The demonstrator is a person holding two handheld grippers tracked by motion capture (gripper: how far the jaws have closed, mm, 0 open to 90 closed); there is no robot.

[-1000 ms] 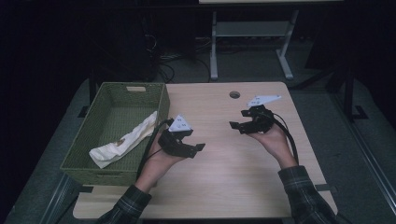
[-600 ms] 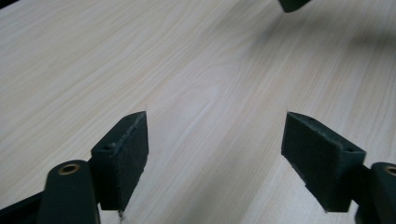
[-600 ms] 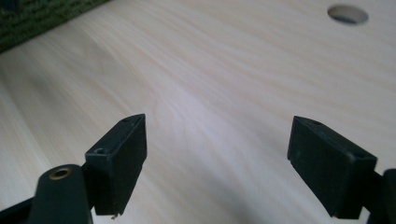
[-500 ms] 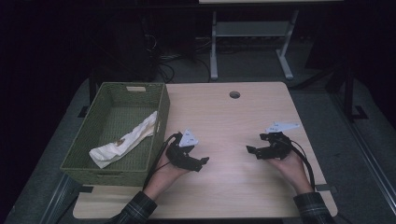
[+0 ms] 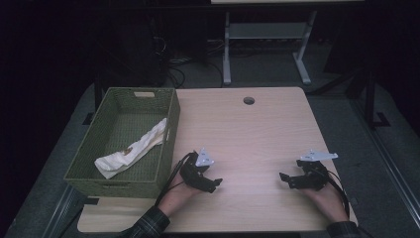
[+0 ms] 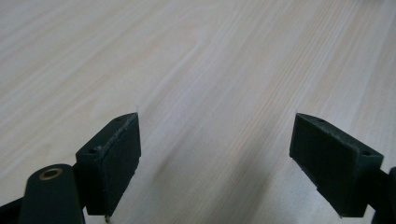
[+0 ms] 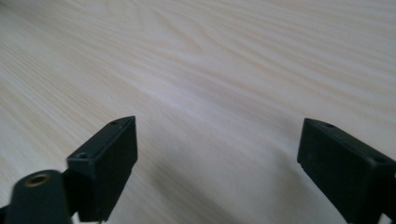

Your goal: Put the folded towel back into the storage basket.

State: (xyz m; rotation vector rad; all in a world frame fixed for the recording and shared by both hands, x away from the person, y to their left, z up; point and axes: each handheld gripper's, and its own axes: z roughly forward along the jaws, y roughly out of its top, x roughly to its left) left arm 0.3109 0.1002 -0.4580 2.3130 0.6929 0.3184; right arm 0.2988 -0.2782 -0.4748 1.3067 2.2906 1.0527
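Both tools lowered, spreading, empty | basket: white cloth inside

Cloth in basket, table's left

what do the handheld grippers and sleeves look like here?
Both the left gripper and right gripper are black, with flat rectangular jaws, a grey three-cornered plate on top and a black trailing cable. Dark plaid sleeves cover the forearms.

Basket's near wall perhaps hides cloth's end.
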